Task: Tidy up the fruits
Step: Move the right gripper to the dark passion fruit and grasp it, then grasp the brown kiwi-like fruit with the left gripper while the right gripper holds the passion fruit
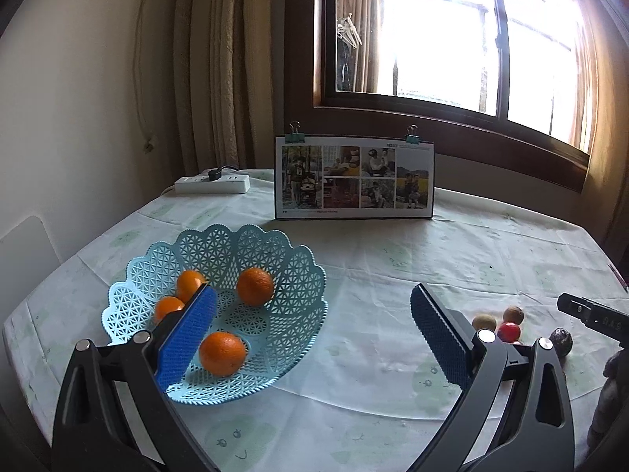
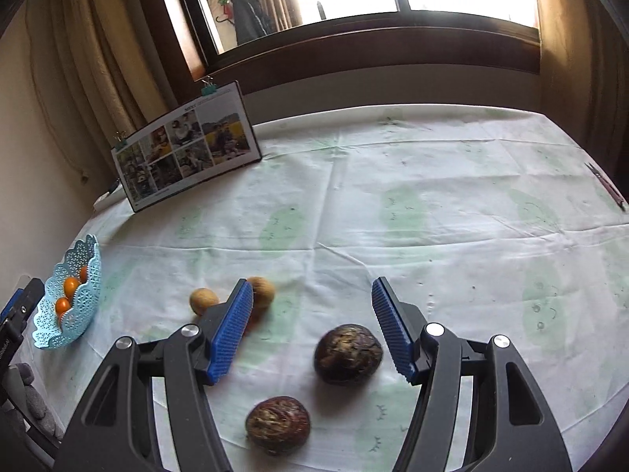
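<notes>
Counter (image 2: 393, 196): photo board (image 1: 354, 175), power strip (image 1: 212, 184) at rear. Blue basket (image 1: 298, 275) holds four oranges (image 1: 254, 286). Left gripper (image 1: 314, 338): jaws spread, above basket's right rim. Right gripper (image 2: 312, 326): jaws spread, empty, tilted down over dark fruit (image 2: 348, 353); second dark fruit (image 2: 278, 424) nearer; two tan fruits (image 2: 203, 301) beside left jaw.

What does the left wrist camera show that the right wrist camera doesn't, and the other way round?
Only the left wrist view shows the white power strip and a small red fruit.

Only the right wrist view shows a second dark wrinkled fruit, nearer than the first, and something thin like a pen at the table's far right edge.

Both show the blue basket with oranges, the photo board, two tan fruits on the tablecloth, and one dark fruit. The left gripper and right gripper are open.
</notes>
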A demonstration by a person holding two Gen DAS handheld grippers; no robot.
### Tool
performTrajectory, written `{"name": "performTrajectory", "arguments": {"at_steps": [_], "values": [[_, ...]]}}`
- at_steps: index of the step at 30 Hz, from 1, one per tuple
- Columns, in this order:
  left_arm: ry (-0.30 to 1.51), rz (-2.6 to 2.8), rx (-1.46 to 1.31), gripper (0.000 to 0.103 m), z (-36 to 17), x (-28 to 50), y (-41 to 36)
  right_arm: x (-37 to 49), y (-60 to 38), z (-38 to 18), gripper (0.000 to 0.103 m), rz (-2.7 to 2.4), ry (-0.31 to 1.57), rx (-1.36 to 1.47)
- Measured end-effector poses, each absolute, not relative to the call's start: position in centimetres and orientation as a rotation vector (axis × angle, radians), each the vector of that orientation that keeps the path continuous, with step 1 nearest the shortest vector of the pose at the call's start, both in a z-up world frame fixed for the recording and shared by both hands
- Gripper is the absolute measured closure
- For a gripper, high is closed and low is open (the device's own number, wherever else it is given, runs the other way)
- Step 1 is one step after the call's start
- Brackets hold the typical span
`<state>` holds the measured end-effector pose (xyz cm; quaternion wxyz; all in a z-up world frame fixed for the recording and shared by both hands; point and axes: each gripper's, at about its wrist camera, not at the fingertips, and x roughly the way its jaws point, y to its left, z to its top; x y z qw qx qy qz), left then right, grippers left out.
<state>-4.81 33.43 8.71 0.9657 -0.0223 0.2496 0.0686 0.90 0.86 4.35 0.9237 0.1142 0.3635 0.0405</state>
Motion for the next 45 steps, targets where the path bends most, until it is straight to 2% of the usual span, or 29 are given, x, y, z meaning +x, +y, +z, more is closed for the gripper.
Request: {"name": "performTrajectory", "arguments": {"at_steps": [13, 15, 19, 26, 45], "values": [[0.542, 0.059, -0.019, 0.003, 7.9, -4.0, 30.5, 0.3, -0.2, 2.2, 0.04, 0.095, 0.811, 0.199], [0.553, 0.047, -0.019, 0.003, 7.8, -3.8, 30.2, 0.5, 0.2, 1.8, 0.042, 0.098, 0.829, 0.181], [0.58, 0.021, -0.025, 0.003, 7.4, -3.1, 29.6, 0.9, 0.4, 0.9, 0.053, 0.095, 0.869, 0.17], [0.593, -0.015, 0.033, 0.003, 6.9, -1.7, 27.6, 0.8, 0.5, 0.7, 0.059, 0.097, 0.875, 0.158], [0.764, -0.11, 0.139, 0.003, 2.4, 2.8, 23.4, 0.7, -1.6, 1.6, 0.059, 0.107, 0.836, 0.261]]}}
